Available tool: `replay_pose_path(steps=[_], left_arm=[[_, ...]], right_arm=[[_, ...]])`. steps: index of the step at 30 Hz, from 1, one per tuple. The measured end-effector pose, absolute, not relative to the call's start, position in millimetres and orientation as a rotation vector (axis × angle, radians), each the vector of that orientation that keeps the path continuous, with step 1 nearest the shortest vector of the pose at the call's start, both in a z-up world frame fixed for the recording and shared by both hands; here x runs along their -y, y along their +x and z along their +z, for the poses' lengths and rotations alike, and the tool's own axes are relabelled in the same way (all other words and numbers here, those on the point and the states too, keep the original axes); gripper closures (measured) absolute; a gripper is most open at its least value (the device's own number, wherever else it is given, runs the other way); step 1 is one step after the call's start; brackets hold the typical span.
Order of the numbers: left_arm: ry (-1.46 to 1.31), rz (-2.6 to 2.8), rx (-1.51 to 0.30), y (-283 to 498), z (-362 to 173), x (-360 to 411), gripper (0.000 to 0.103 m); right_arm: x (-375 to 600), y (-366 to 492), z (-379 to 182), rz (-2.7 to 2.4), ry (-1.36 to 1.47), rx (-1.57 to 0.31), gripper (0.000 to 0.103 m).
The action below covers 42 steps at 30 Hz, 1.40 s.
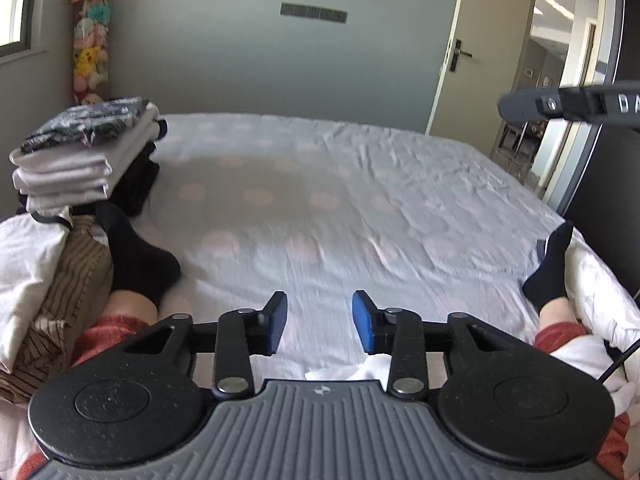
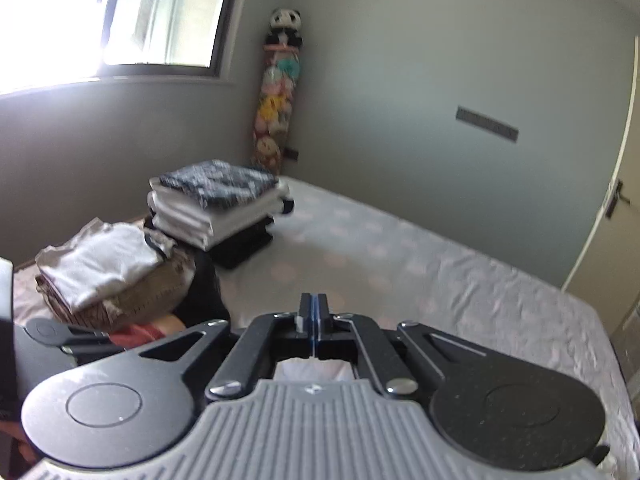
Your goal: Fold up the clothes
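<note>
Left gripper [image 1: 319, 322] hovers over bed [image 1: 340, 184], blue pads [image 1: 362, 320] spread, nothing between. Right gripper [image 2: 314, 312] pressed together; white cloth [image 2: 314, 369] shows just behind its pads, whether pinched cannot tell. Folded stack [image 2: 214, 208], patterned piece on top, sits at bed's far left corner. Unfolded pile [image 2: 108, 270] nearer, beside person's left sock [image 1: 138, 260]. Right sock [image 1: 550, 272] at bed's right edge
</note>
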<state>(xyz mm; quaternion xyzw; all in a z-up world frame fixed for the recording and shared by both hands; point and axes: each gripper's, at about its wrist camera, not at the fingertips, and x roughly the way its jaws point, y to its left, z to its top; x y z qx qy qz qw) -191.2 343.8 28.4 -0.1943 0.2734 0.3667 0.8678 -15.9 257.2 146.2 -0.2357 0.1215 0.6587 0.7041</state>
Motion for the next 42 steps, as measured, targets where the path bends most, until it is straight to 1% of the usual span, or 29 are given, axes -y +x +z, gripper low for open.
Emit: replay_pose_path(steps=[1, 4, 6, 8, 10, 14, 15, 17, 18, 19, 22, 23, 24, 25, 26, 27, 29, 30, 31, 34, 36, 38, 42], left_arm=[[-0.418, 0.757, -0.603, -187.3, 18.1, -345.4, 0.048], [-0.456, 0.727, -0.681, -175.5, -14.9, -352.8, 0.041], [-0.493, 0.727, -0.732, -169.0, -38.5, -361.7, 0.039], [-0.538, 0.733, -0.779, -163.7, -61.5, -370.9, 0.037], [-0.585, 0.734, -0.813, -160.2, -81.4, -378.0, 0.036], [-0.670, 0.751, -0.874, -156.4, -117.9, -391.8, 0.034], [-0.685, 0.759, -0.887, -155.5, -125.3, -394.5, 0.034], [-0.711, 0.761, -0.900, -153.2, -138.2, -398.2, 0.034], [-0.723, 0.761, -0.906, -152.1, -144.7, -400.1, 0.031], [-0.714, 0.765, -0.896, -151.8, -146.2, -398.6, 0.028], [-0.667, 0.779, -0.879, -146.6, -146.8, -391.7, 0.028], [-0.649, 0.781, -0.877, -144.0, -146.3, -389.0, 0.028], [-0.630, 0.783, -0.874, -141.3, -145.8, -386.3, 0.032], [-0.628, 0.772, -0.864, -139.3, -145.1, -384.7, 0.039], [-0.626, 0.759, -0.854, -137.2, -144.3, -383.2, 0.044], [-0.624, 0.747, -0.844, -135.2, -143.6, -381.7, 0.058], [-0.620, 0.723, -0.823, -131.1, -142.1, -378.6, 0.080], [-0.618, 0.711, -0.813, -129.0, -141.3, -377.1, 0.089], [-0.614, 0.712, -0.804, -128.7, -139.9, -375.2, 0.093], [-0.631, 0.738, -0.751, -137.0, -129.4, -374.4, 0.096], [-0.626, 0.761, -0.693, -146.1, -112.4, -374.9, 0.096], [-0.613, 0.785, -0.632, -155.2, -92.2, -375.0, 0.096], [-0.550, 0.798, -0.500, -169.2, -35.1, -372.6, 0.097]], right_arm=[[-257.4, -5.1, 130.0, 1.441, -0.552, -0.315, 0.100], [-254.8, 28.4, 84.1, 1.372, -0.611, -0.439, 0.098], [-250.7, 51.0, 55.2, 1.330, -0.633, -0.521, 0.095], [-252.1, 70.0, 29.0, 1.303, -0.640, -0.592, 0.087], [-257.6, 86.3, 4.7, 1.287, -0.637, -0.655, 0.064], [-268.6, 118.9, -43.8, 1.253, -0.629, -0.781, 0.057], [-271.4, 127.0, -56.0, 1.243, -0.627, -0.812, 0.052], [-279.4, 141.4, -80.0, 1.229, -0.624, -0.863, 0.050], [-284.1, 147.5, -91.9, 1.223, -0.624, -0.884, 0.046], [-288.1, 152.2, -103.3, 1.217, -0.621, -0.904, 0.042], [-297.2, 166.5, -133.2, 1.198, -0.604, -0.965, 0.038], [-298.5, 170.0, -141.0, 1.193, -0.593, -0.988, 0.038], [-299.8, 173.6, -148.8, 1.189, -0.582, -1.010, 0.038], [-300.6, 176.7, -155.9, 1.186, -0.570, -1.031, 0.038], [-298.8, 177.1, -158.6, 1.190, -0.552, -1.037, 0.038], [-297.0, 177.5, -161.3, 1.194, -0.534, -1.043, 0.038], [-293.6, 174.9, -161.7, 1.205, -0.522, -1.036, 0.052], [-292.1, 172.4, -159.8, 1.212, -0.524, -1.026, 0.070], [-290.8, 170.4, -156.4, 1.222, -0.523, -1.021, 0.092], [-282.9, 162.8, -134.7, 1.224, -0.502, -0.968, 0.092], [-274.5, 157.0, -109.4, 1.221, -0.488, -0.886, 0.092], [-267.4, 152.7, -77.9, 1.215, -0.467, -0.796, 0.092], [-250.2, 138.0, 3.6, 1.206, -0.417, -0.583, 0.093]])
